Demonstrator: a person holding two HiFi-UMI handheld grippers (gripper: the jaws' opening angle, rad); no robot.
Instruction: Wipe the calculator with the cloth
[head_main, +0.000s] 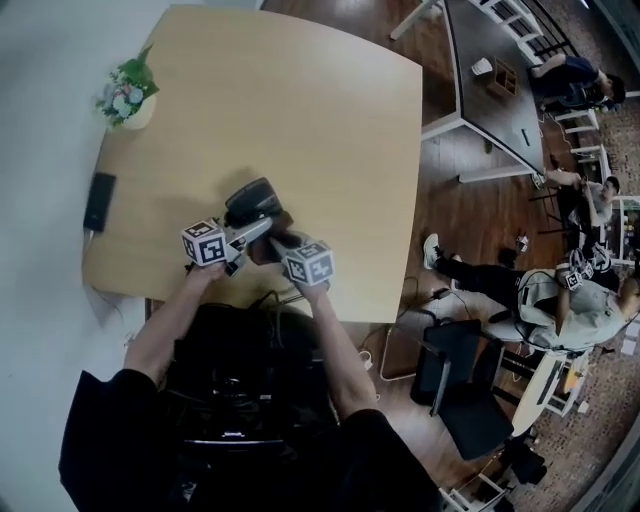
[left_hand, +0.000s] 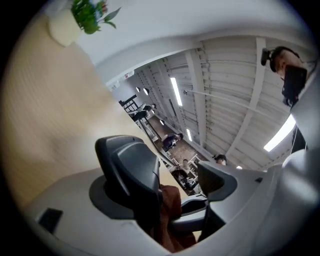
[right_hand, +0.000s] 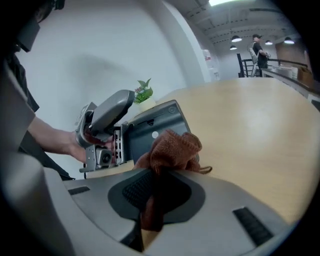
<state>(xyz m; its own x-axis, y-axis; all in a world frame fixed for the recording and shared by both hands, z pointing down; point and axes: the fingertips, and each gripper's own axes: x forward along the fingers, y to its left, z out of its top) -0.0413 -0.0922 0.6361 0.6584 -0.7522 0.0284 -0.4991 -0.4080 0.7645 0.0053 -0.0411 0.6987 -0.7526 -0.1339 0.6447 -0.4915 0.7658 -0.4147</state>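
My right gripper (right_hand: 152, 186) clenched the rust-brown terry cloth (right_hand: 172, 150) at the dark grey slab calculator (right_hand: 150, 129), tilted on the pale wooden desk (head_main: 300, 120). Left gripper (left_hand: 170, 166), jaws released. Wiping stage, I reckoned: next, steady it and stroke across.

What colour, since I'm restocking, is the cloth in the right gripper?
Rust brown; the cloth shows best in the right gripper view.

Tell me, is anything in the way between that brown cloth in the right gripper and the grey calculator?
Nothing visible. The brown terry cloth, clamped in the right gripper, seems to rest against the dark grey calculator. The left gripper is at the calculator's side, not between them.
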